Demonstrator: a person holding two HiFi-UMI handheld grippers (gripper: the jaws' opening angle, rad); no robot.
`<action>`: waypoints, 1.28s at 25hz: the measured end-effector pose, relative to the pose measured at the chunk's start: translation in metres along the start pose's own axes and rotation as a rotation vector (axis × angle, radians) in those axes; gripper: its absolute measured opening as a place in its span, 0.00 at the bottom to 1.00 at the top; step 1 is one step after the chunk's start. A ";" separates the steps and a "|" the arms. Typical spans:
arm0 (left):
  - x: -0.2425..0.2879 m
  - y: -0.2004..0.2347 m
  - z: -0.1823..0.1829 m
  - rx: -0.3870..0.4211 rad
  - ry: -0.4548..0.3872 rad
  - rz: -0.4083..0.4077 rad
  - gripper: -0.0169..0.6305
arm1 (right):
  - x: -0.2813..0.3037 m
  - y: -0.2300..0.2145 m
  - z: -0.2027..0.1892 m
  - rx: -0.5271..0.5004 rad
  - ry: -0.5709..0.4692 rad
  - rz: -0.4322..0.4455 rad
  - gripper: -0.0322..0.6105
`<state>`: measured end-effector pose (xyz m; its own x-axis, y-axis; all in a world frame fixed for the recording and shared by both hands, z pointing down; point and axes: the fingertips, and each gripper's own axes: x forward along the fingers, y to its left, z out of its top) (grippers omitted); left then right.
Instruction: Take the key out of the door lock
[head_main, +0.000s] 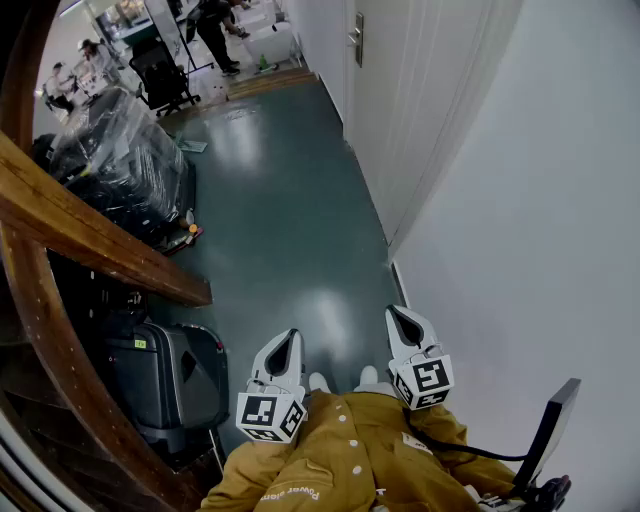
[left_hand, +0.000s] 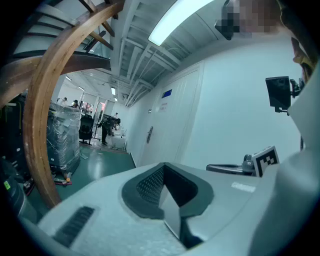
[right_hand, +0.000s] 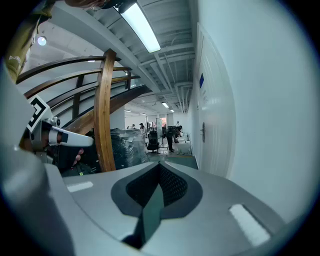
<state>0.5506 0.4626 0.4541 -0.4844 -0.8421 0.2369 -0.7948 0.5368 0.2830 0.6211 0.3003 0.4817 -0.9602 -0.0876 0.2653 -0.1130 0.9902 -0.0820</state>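
Note:
The white door (head_main: 400, 90) is set in the right-hand wall far down the corridor, with its metal handle plate (head_main: 356, 38) small and distant. No key can be made out on it at this range. The same handle (left_hand: 149, 134) shows in the left gripper view and again, as the handle (right_hand: 203, 132), in the right gripper view. My left gripper (head_main: 289, 340) and right gripper (head_main: 402, 318) are held close to the person's tan jacket (head_main: 350, 460), pointing along the floor. In both gripper views the jaws are shut with nothing between them: left gripper (left_hand: 164, 172), right gripper (right_hand: 159, 172).
A curved wooden stair rail (head_main: 60, 230) and a black case (head_main: 170, 375) stand at the left. A plastic-wrapped stack (head_main: 120, 160) lies further along. People (head_main: 215, 30) stand at the corridor's far end. The green floor (head_main: 290, 230) runs beside the white wall (head_main: 540, 200).

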 end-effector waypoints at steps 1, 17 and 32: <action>-0.001 0.001 -0.001 -0.002 0.001 0.000 0.03 | 0.001 0.002 0.000 0.002 0.000 0.001 0.06; -0.032 0.042 -0.003 -0.043 0.016 0.019 0.03 | 0.029 0.034 -0.004 0.051 0.025 0.015 0.06; 0.035 0.181 0.012 -0.158 0.030 0.062 0.03 | 0.184 0.024 -0.009 -0.061 0.136 -0.050 0.06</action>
<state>0.3857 0.5299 0.5021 -0.5175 -0.8067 0.2854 -0.6954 0.5909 0.4091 0.4444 0.3090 0.5373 -0.9098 -0.1252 0.3957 -0.1399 0.9901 -0.0082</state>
